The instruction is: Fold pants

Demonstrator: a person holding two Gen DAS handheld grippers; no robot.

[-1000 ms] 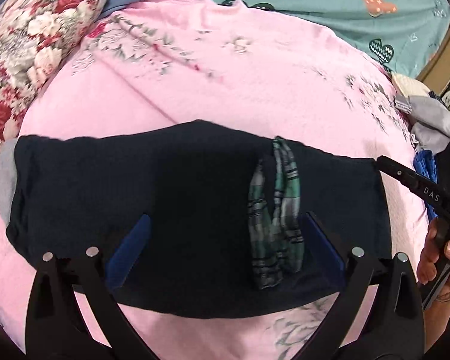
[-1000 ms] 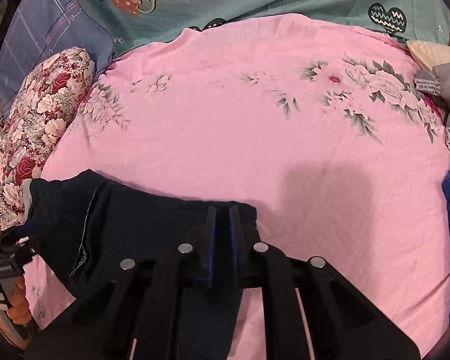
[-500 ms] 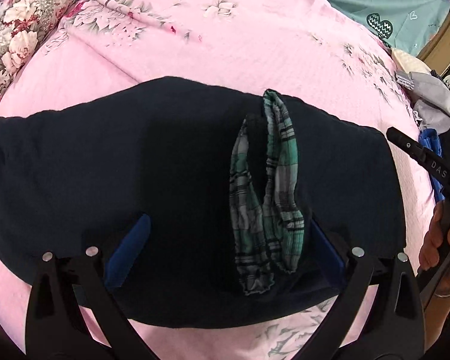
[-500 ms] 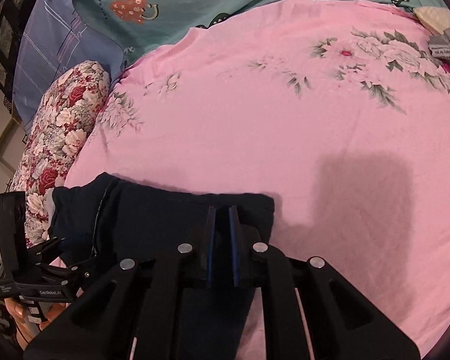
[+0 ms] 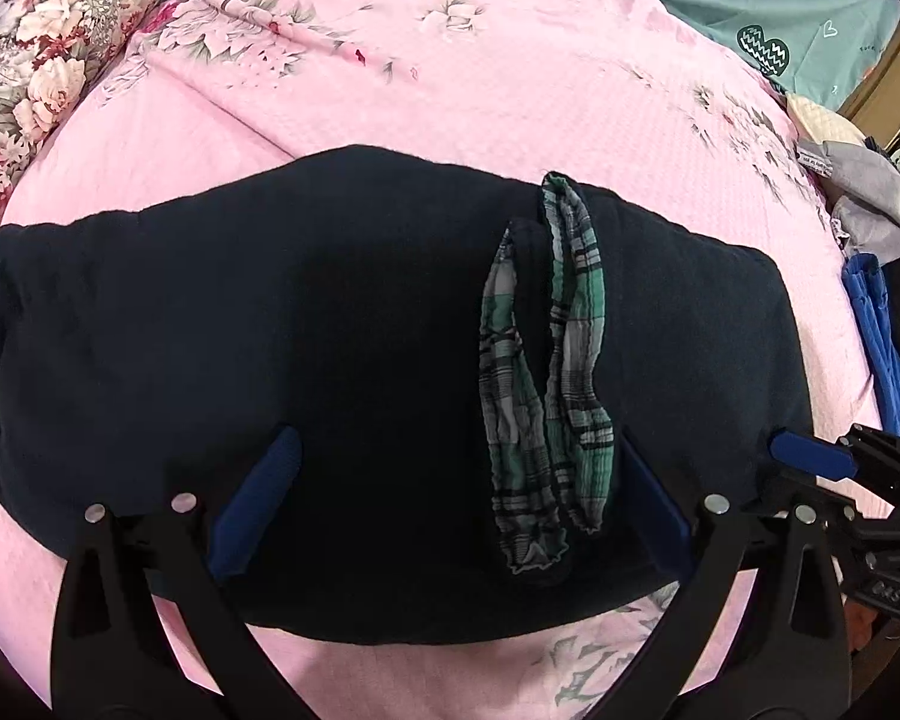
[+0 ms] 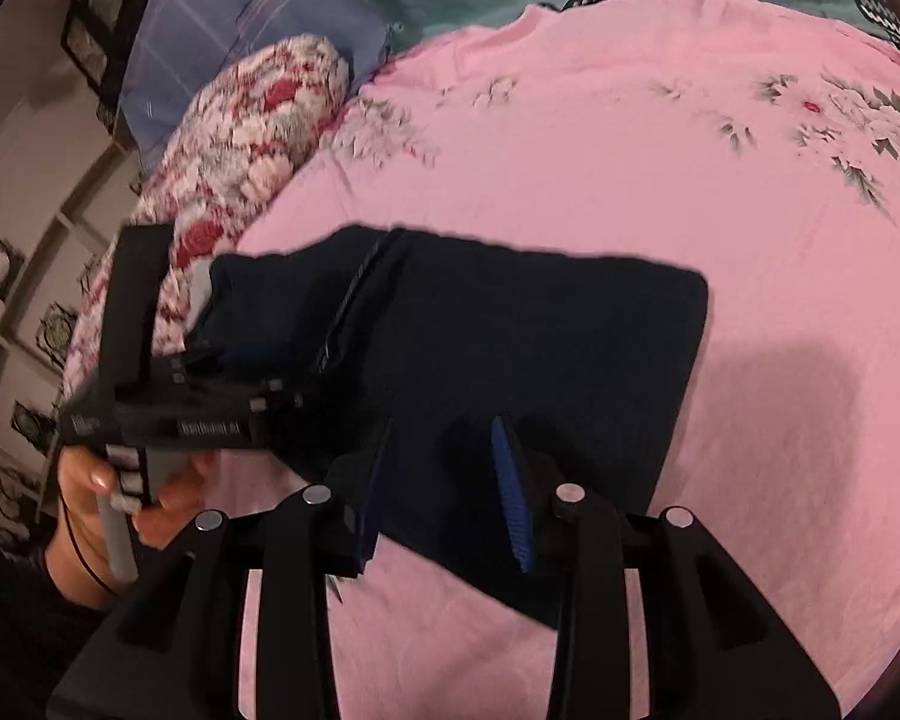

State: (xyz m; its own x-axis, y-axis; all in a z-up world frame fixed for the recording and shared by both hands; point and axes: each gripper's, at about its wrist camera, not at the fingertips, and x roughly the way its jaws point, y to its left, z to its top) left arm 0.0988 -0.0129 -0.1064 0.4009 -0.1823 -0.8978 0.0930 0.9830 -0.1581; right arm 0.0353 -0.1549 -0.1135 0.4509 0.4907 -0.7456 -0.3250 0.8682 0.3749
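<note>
The pants (image 5: 306, 360) are dark navy, folded into a wide, flat rectangle that lies across the pink bedspread (image 5: 510, 90), its left end near the floral pillow (image 5: 42, 60). A green plaid drawstring (image 5: 546, 372) loops on top of them, right of the middle, running from the far edge toward the near edge.

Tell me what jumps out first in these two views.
The dark pants lie folded across the middle of the pink floral bedspread, with a green plaid strip draped over their right half. The left gripper hangs wide open over them, and the right gripper, jaws just opening, hovers at their right end.
</note>
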